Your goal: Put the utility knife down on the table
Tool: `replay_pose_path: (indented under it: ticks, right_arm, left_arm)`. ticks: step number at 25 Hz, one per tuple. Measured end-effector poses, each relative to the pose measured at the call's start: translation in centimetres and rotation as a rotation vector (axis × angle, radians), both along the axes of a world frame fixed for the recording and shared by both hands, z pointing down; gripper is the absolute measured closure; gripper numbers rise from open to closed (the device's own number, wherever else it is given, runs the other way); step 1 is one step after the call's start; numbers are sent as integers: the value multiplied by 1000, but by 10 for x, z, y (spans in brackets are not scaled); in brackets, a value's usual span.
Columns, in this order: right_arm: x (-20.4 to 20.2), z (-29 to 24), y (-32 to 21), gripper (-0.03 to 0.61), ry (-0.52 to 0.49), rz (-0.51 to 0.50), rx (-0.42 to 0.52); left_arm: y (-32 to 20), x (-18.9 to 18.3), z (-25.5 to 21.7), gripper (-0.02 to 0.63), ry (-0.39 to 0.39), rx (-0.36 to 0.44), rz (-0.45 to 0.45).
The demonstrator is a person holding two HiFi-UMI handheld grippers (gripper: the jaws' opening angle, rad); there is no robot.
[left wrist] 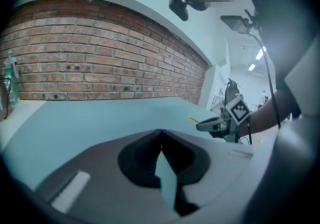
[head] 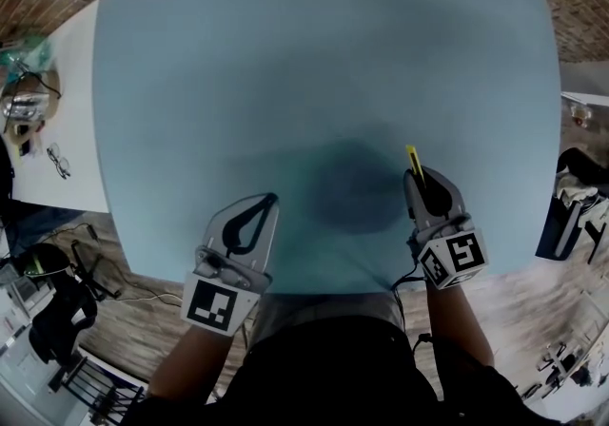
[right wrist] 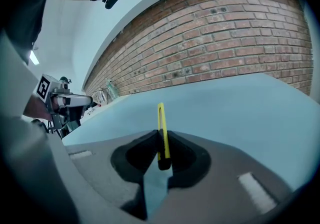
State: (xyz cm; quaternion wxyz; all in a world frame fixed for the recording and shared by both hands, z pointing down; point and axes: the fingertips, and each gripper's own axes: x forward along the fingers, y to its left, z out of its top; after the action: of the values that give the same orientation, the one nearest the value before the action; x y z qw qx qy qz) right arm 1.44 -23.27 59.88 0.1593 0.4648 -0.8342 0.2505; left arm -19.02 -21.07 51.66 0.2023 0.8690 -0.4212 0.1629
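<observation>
A slim yellow utility knife [right wrist: 161,128] with a black butt stands clamped between the jaws of my right gripper [right wrist: 161,133], its yellow end sticking out forward over the table. In the head view the knife [head: 413,161] pokes out past the right gripper [head: 419,179] near the table's near right part. My left gripper [head: 271,199] hangs at the near left with its jaws together and nothing between them; in its own view the tips [left wrist: 160,132] meet. The right gripper [left wrist: 212,125] shows there too, with the yellow knife tip [left wrist: 193,118].
The light blue table [head: 314,82] spreads wide ahead of both grippers. A brick wall [right wrist: 225,38] runs behind it. A white side table [head: 52,129] at the left carries glasses, a bottle and a metal pot. Chairs and bags stand on the floor at both sides.
</observation>
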Motion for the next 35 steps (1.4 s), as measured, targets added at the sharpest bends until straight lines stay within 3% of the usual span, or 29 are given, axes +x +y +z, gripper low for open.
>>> replay_pose_path:
  ticks: [21,35]
  right_arm:
    - [1,42,-2,522,138,-26,-151]
    - [3,50,2,513,195,-29,-182]
  left_arm:
    - [-15,-13,-9,624,17,-12,-53]
    - [-9,-15,-21,624,18,2,-60]
